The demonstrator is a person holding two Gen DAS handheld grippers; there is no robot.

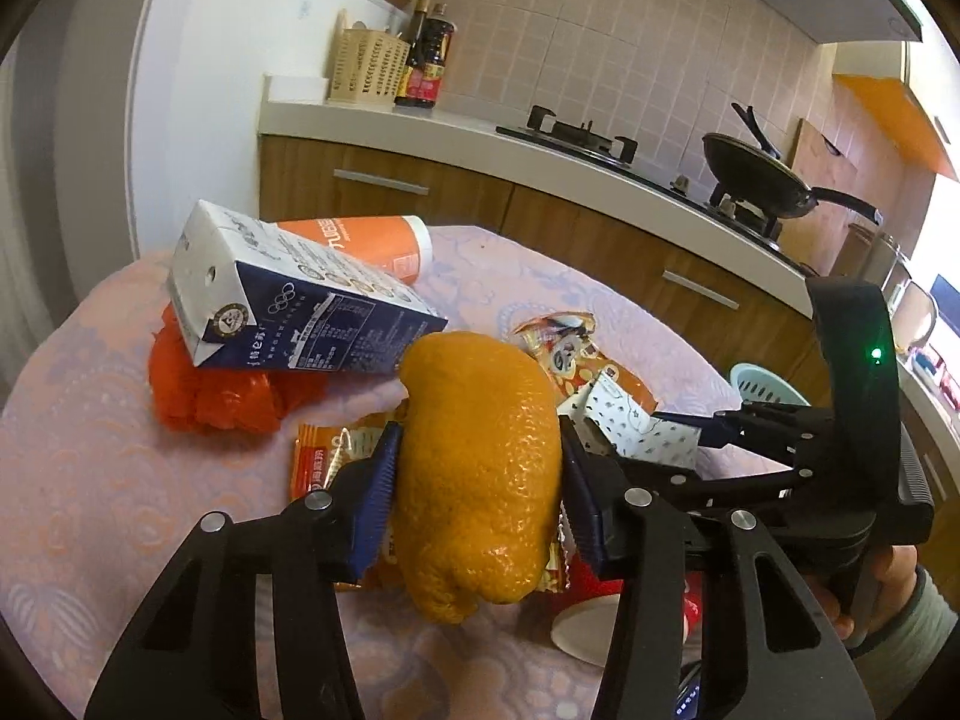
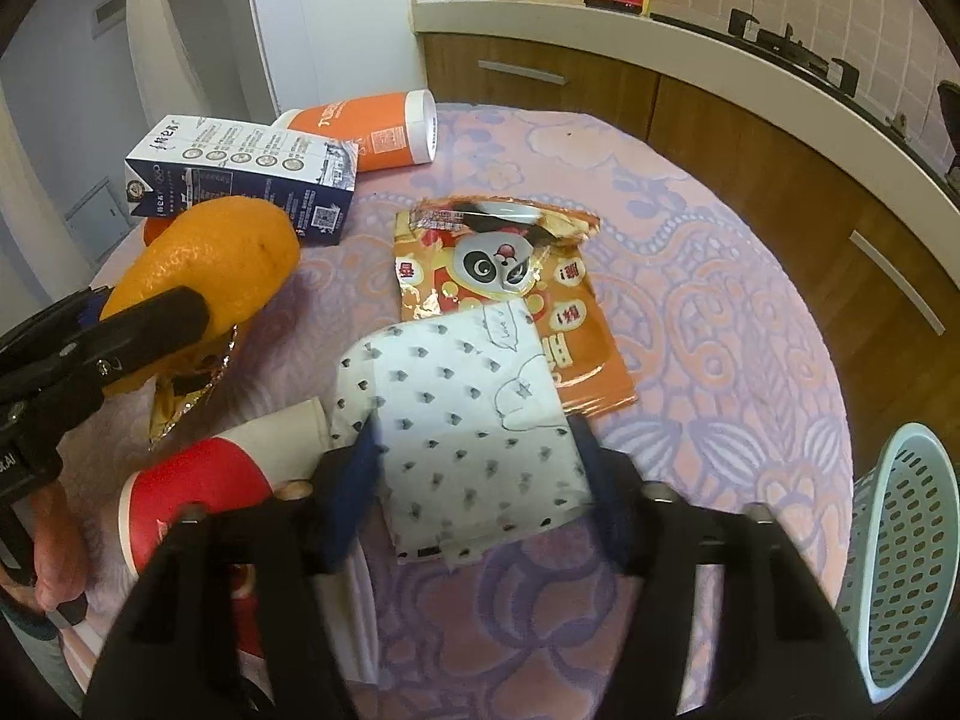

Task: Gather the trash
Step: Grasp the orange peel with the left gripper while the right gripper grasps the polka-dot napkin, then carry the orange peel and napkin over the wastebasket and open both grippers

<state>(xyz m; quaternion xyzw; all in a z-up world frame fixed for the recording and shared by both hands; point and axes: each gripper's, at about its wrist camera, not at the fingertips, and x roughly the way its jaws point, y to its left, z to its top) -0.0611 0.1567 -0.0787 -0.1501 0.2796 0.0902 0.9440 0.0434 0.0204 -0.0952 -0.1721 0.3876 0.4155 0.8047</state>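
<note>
- While you have the orange peel clamped between the blue pads of the left gripper, treat it as a light, hollow shell: it looks stiff enough to keep its shape but would likely crush or tear under a hard squeeze, so hold it across the middle as you do now.
- Your left gripper points down at a slant over the pink tablecloth, with the peel lifted above the snack wrappers; in the right wrist view it hangs just beside the milk carton.
- Your right gripper straddles the white heart-patterned packet, its fingers at the two side edges. They appear to press on it, though a firm pinch is hard to confirm.
- That packet looks thin, floppy and very light; it may buckle between the pads, so gripping edge to edge near its lower half seems soundest.
- It lies flat, overlapping the panda wrapper, with the red paper cup on its side just beside it.
- Your right gripper tilts steeply down; the pale blue basket stands at the table's right edge.
</note>
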